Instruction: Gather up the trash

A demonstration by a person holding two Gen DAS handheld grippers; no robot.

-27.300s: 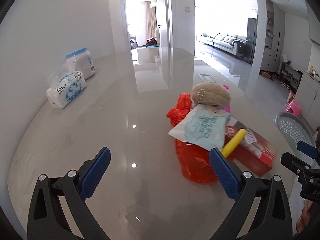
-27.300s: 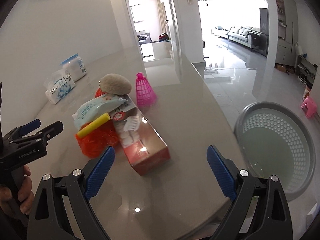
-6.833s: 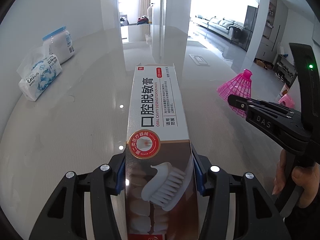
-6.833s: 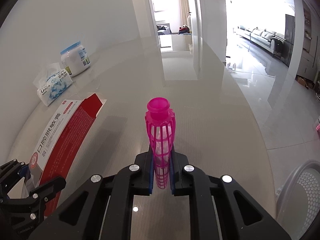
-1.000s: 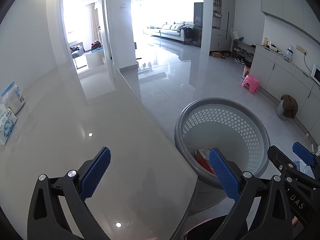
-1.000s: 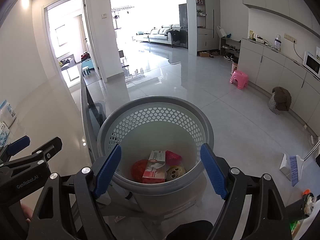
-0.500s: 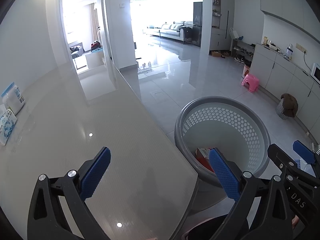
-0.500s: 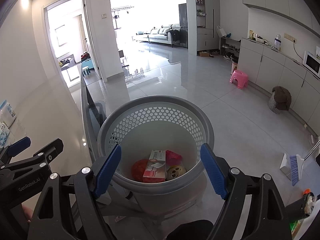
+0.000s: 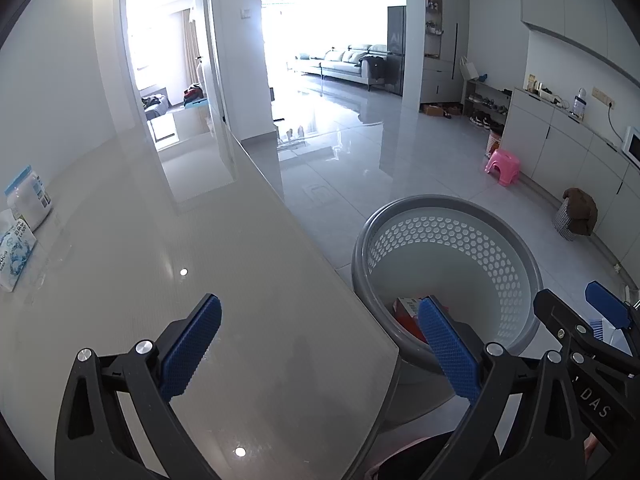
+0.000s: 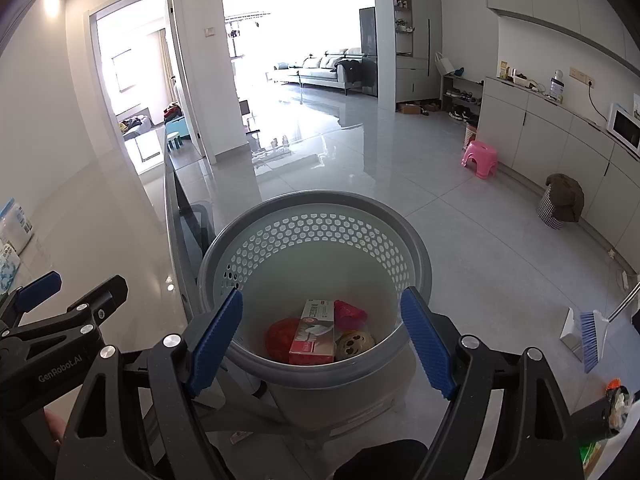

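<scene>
Nearest, the left gripper [image 9: 320, 344] hangs over the table's [image 9: 248, 300] right edge, jaws spread wide and holding nothing; its body reads "GenRobot.AI" in the right wrist view. The right gripper [image 10: 320, 338], marked "DAS", is likewise spread and bare above the grey perforated basket [image 10: 416, 240] standing just beside that edge. Inside lie 4 pieces of trash: a red-and-white toothpaste box [image 10: 314, 332], print too small to read, a red bag [image 10: 280, 336], a pink shuttlecock [image 10: 350, 314] and a round yellowish toy [image 10: 354, 342]. At the table's far left edge sit a tissue pack [image 9: 14, 254] and a white jar [image 9: 28, 202].
</scene>
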